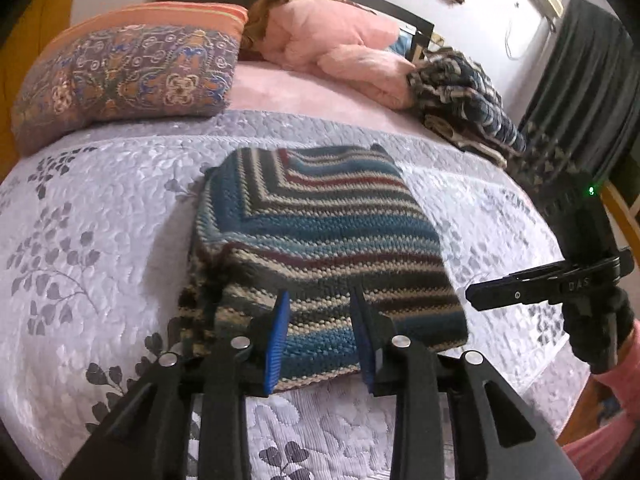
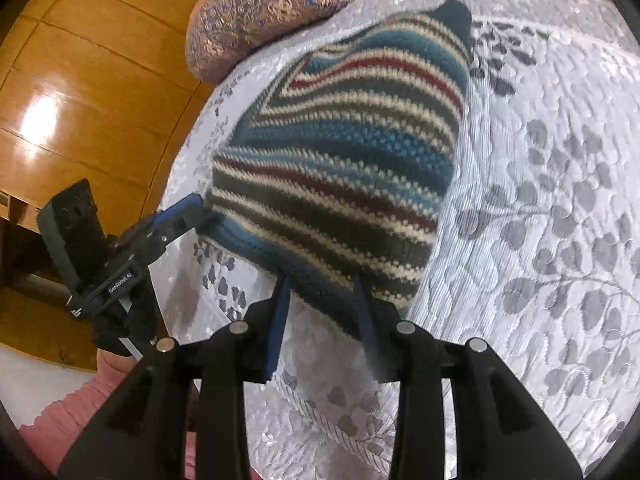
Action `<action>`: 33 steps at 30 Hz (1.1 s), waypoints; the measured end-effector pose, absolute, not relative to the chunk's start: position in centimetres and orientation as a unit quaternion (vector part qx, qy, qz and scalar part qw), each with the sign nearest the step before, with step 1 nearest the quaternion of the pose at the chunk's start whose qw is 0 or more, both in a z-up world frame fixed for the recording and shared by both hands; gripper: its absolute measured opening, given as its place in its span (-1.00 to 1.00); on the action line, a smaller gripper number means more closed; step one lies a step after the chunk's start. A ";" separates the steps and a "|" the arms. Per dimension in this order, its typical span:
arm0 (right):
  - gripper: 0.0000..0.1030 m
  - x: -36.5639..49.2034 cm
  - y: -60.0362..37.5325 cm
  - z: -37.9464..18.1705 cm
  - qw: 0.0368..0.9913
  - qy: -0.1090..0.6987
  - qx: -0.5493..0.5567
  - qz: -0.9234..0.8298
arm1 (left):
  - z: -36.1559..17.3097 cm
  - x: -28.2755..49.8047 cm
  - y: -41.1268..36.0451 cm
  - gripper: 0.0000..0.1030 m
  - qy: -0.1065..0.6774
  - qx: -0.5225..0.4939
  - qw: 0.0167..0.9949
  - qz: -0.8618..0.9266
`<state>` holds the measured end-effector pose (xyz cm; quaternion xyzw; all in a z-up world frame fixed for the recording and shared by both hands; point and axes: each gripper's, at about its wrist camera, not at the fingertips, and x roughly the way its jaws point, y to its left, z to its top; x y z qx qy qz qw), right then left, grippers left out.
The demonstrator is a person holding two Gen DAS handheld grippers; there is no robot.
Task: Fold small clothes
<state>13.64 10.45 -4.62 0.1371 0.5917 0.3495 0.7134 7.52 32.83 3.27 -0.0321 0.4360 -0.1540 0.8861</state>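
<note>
I see a bed with a lilac leaf-print quilt [image 1: 100,240], a patterned pillow [image 1: 128,76] at its head, pink bedding [image 1: 340,48] heaped beside it, a dark knit pile [image 1: 464,96] near the far edge (contents unclear), grey curtain [image 1: 580,80], wooden floor [image 2: 80,80].

Legible markings: two, both on gripper bodies.
Left gripper [image 2: 182,210] body carries white lettering "GenRobot.AI", seen from the right wrist. Right gripper [image 1: 480,294] side bears faint raised letters "DAS", seen from the left wrist; nothing else readable.
</note>
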 end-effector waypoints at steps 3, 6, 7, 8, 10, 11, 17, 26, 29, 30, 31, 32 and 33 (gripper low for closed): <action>-0.35 13.6 11.1 -5.7 0.708 0.601 0.132 0.346 | 2.1 7.6 32.5 -0.40 0.446 -0.028 0.882 -0.152; -0.35 13.8 11.4 -6.4 0.706 0.606 0.129 0.343 | 1.0 7.5 32.5 -0.40 0.456 -0.027 0.877 -0.149; -0.35 13.8 11.5 -6.5 0.705 0.607 0.129 0.343 | 0.7 7.5 32.4 -0.40 0.459 -0.026 0.876 -0.148; -0.35 13.7 11.3 -6.5 0.705 0.607 0.128 0.343 | 0.4 7.5 32.4 -0.40 0.460 -0.024 0.875 -0.147; -0.38 13.8 11.5 -6.8 0.706 0.609 0.125 0.340 | 0.0 7.5 32.4 -0.40 0.463 -0.022 0.874 -0.145; -0.38 13.8 11.4 -7.0 0.706 0.609 0.125 0.339 | -0.1 7.5 32.5 -0.40 0.464 -0.022 0.874 -0.144; -0.38 13.5 11.4 -7.7 0.702 0.615 0.124 0.336 | -1.0 7.5 32.9 -0.40 0.471 -0.023 0.871 -0.140; -0.39 13.2 11.3 -9.0 0.695 0.622 0.125 0.338 | -1.6 7.5 33.1 -0.40 0.476 -0.021 0.868 -0.140; -0.40 13.3 11.2 -9.2 0.694 0.623 0.128 0.338 | -1.9 7.6 33.1 -0.40 0.477 -0.021 0.867 -0.141; -0.41 13.4 11.2 -9.3 0.694 0.623 0.128 0.338 | -2.0 7.6 33.2 -0.40 0.479 -0.022 0.866 -0.141; -0.43 13.4 11.2 -9.4 0.694 0.623 0.128 0.337 | -2.2 7.7 33.2 -0.40 0.481 -0.024 0.865 -0.142; -0.43 13.4 11.2 -9.3 0.694 0.623 0.130 0.337 | -2.4 7.8 33.3 -0.40 0.482 -0.025 0.864 -0.142; -0.43 13.5 11.1 -9.4 0.693 0.623 0.133 0.337 | -2.6 7.9 33.4 -0.40 0.484 -0.030 0.863 -0.143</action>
